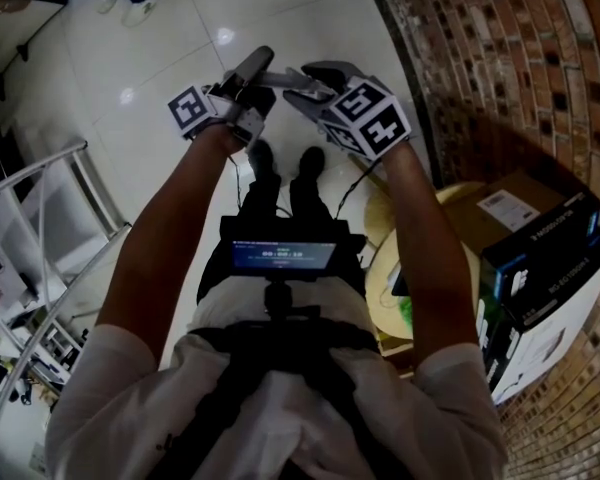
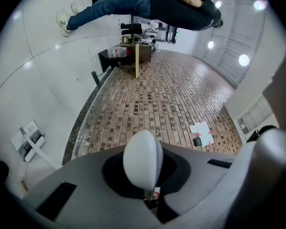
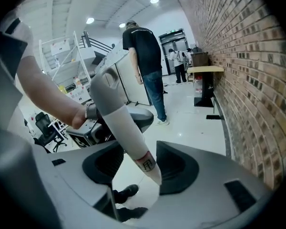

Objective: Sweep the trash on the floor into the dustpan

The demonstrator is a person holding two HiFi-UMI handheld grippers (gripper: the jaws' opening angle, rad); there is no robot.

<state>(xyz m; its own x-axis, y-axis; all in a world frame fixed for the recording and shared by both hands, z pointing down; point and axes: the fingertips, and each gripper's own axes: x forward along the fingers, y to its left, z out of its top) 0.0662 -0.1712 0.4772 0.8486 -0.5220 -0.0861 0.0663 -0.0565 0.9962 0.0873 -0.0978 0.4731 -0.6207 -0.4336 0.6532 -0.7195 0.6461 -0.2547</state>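
Shut tight on a pale handle [image 2: 142, 159] at the left gripper [image 2: 145, 178]: fingers [image 2: 86, 175] closed with no gap, rounded end of the handle poking out past the tips, low centre of the left gripper view. Cannot tell whether broom's or dustpan's.

Spread wide at the right gripper [image 3: 139, 151]: 2 fingers [image 3: 205, 175] well apart, the thin red-labelled tip of that same handle slanting down between them from the upper left, floor showing on either side of the tip, neither pad pressing it.

Outward from there, in the upper centre of the head view: both grippers side by side, tips nearly meeting, 1 marker cube on the left [image 1: 192, 108] and 1 on the right [image 1: 370, 118]. Below them, 2 bare forearms running down to white sleeves, and 2 black shoes [image 1: 285, 163] on the floor between the arms.

Around all that: glossy white floor [image 1: 180, 28] across the upper left, brick wall [image 1: 500, 58] curving down the upper right, stacked boxes [image 1: 540, 268] against it at the right edge, metal rack [image 1: 40, 198] at the left edge. Upper centre of the right gripper view: a standing person [image 3: 145, 56] in black shirt and blue jeans, back turned.
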